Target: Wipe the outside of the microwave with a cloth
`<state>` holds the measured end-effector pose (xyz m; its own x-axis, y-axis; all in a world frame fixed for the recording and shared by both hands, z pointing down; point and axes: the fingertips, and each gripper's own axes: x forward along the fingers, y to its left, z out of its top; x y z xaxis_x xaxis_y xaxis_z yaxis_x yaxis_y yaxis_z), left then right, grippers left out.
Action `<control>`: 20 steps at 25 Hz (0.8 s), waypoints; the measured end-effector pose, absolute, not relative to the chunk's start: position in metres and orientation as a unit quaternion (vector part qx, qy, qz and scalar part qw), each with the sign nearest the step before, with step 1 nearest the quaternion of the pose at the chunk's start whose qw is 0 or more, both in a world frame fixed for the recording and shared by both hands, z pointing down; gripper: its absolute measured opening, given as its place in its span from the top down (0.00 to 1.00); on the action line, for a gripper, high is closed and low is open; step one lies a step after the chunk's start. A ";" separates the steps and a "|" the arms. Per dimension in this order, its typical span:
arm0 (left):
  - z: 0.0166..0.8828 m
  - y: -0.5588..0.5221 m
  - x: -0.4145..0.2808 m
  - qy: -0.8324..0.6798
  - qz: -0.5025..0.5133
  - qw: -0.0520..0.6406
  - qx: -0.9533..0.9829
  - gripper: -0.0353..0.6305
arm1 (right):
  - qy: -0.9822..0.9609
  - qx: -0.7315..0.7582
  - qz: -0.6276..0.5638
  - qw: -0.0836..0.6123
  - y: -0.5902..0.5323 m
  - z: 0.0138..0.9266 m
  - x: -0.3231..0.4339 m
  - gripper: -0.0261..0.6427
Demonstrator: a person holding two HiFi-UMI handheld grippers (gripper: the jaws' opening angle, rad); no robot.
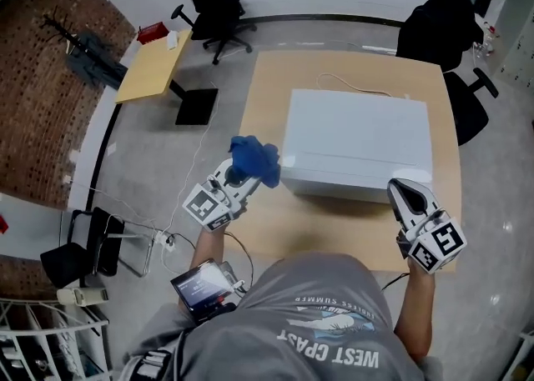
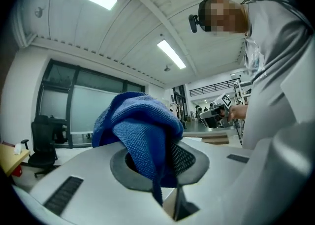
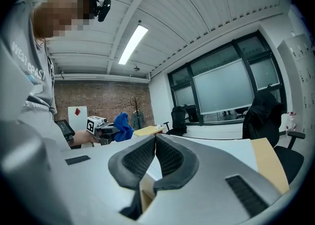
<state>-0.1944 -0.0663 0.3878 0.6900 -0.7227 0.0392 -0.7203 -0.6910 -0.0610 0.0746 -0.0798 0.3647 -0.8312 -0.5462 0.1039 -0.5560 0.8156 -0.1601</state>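
While the left gripper (image 1: 236,181) pinches the blue cloth (image 1: 255,159) just beside the left front corner of the microwave (image 1: 359,142), the right gripper (image 1: 403,191) hangs shut and empty near its right front corner. Only a bunched fold seems caught, so a hard swipe could pull the cloth free or shift the microwave.

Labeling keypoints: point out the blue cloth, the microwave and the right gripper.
blue cloth (image 1: 254,159), head view, bunched middle.
microwave (image 1: 359,133), head view, bare top panel.
right gripper (image 1: 401,187), head view, tip of its shut jaws.
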 end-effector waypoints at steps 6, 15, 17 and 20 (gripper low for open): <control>0.378 -0.048 -0.143 0.393 -0.021 0.021 -0.919 0.83 | -0.960 0.263 0.093 0.037 -0.055 0.360 0.107 0.93; 0.411 -0.008 -0.074 0.382 -0.009 0.006 -0.924 0.83 | -0.966 0.235 0.096 0.052 -0.024 0.389 0.152 0.93; 0.407 0.004 -0.065 0.381 -0.007 0.007 -0.924 0.83 | -0.968 0.227 0.093 0.053 -0.013 0.384 0.155 0.93; 0.398 0.011 -0.049 0.378 -0.007 0.010 -0.926 0.83 | -0.970 0.221 0.091 0.053 -0.005 0.376 0.164 0.93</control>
